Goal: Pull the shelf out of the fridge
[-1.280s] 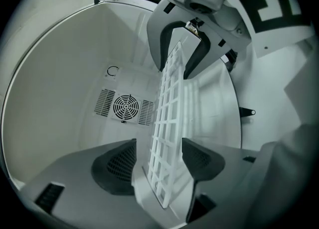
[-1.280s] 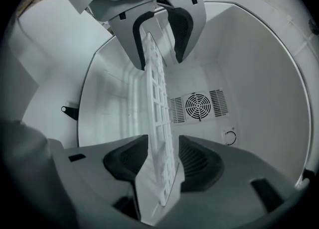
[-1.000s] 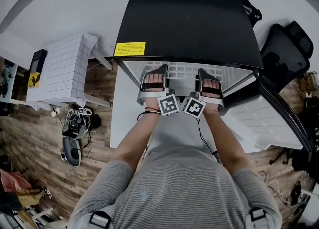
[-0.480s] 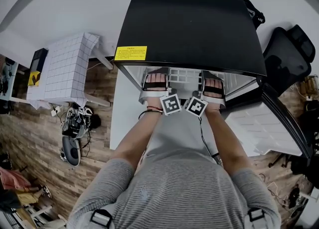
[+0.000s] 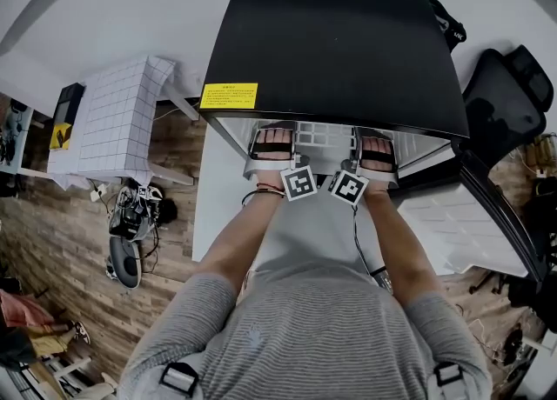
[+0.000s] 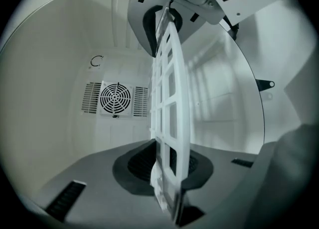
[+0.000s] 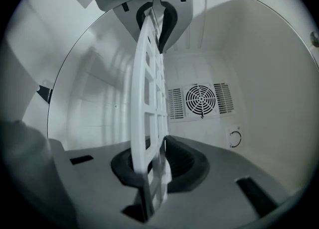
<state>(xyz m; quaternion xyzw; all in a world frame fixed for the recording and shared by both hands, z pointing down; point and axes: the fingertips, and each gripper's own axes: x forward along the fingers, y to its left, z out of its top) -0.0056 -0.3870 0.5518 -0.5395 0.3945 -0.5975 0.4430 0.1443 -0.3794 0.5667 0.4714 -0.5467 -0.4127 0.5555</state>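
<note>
The black-topped fridge [image 5: 335, 50] stands open in front of me, and the white grid shelf [image 5: 324, 136] shows just under its top edge. My left gripper [image 5: 271, 137] and right gripper [image 5: 376, 144] reach side by side into the opening, each over the shelf's front edge. In the left gripper view the shelf [image 6: 169, 108] runs edge-on between the two dark pads. It does the same in the right gripper view, where the shelf [image 7: 148, 103] sits between the pads. Both sets of jaws are closing and their pads sit against the shelf.
The fridge door [image 5: 461, 224] hangs open at the right, and a black chair [image 5: 509, 103] stands behind it. A white tiled table [image 5: 113, 120] is at the left. Inside, a round fan grille [image 6: 115, 98] sits on the back wall.
Both grippers have moved a little deeper under the fridge's top edge. Less of the shelf and of the gripper fingers shows in the head view than a second ago.
</note>
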